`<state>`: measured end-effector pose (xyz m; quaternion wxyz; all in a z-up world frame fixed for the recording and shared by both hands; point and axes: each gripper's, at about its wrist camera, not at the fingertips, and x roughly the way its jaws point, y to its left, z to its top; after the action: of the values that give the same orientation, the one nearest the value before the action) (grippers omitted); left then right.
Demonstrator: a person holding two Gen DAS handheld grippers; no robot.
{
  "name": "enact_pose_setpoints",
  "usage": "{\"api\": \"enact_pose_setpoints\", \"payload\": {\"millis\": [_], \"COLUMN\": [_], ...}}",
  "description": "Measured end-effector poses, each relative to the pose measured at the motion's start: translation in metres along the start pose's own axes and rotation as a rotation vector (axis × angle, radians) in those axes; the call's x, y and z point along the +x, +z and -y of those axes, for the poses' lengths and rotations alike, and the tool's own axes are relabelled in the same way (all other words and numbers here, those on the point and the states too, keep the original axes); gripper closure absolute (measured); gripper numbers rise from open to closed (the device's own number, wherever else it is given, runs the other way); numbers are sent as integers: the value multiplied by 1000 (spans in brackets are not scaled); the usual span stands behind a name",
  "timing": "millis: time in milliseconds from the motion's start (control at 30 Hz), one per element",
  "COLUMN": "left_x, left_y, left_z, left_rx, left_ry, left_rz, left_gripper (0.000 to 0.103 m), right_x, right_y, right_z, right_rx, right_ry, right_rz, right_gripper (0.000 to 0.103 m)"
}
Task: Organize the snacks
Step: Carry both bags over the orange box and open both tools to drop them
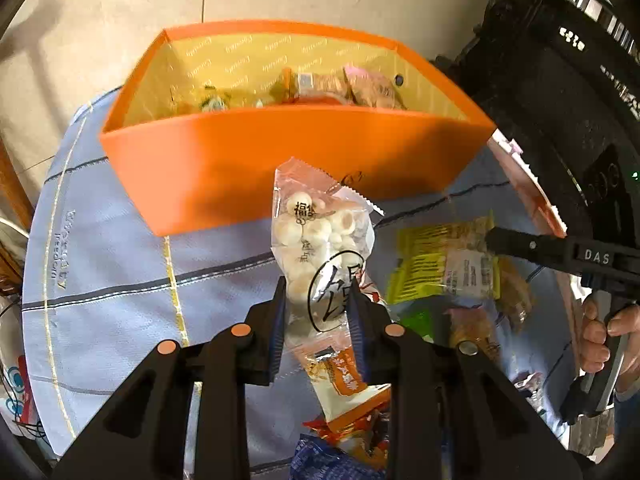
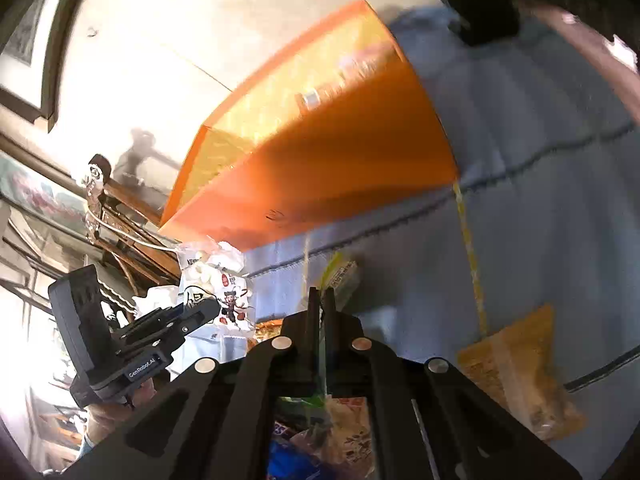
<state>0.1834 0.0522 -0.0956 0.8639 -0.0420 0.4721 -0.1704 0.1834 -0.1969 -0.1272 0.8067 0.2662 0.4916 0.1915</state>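
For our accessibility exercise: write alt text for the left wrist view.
The left hand-held gripper grips a clear packet of round white biscuits in front of an open orange box partly filled with snacks, on a pale blue cloth.

Right gripper (image 2: pixel 320 298) pinching a yellow-green snack packet (image 2: pixel 340 276)
Orange box (image 2: pixel 320 168) sits tilted beyond on the blue cloth (image 2: pixel 540 200).

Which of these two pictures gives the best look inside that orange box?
The left wrist view: it looks down into the orange box and shows several snack packets lying along its far side. The right wrist view shows the box blurred and tilted, mostly its outer wall, its contents barely readable.
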Motion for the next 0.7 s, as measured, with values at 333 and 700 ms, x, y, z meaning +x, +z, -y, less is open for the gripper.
{"api": "enact_pose_setpoints", "payload": {"millis": [333,700], "left_x": [-42,-105], "left_y": [7,53], "left_z": [20,48], "left_rx": [-50,-33], "left_ry": [59,40], "left_rz": [124,267], "left_gripper": [76,76], "right_x": [-48,-105], "right_y": [12,61], "right_z": [-32,-100], "right_rx": [-129,-264], "right_ry": [-137,-139], "right_rz": [92,268], "right_gripper": [102,102]}}
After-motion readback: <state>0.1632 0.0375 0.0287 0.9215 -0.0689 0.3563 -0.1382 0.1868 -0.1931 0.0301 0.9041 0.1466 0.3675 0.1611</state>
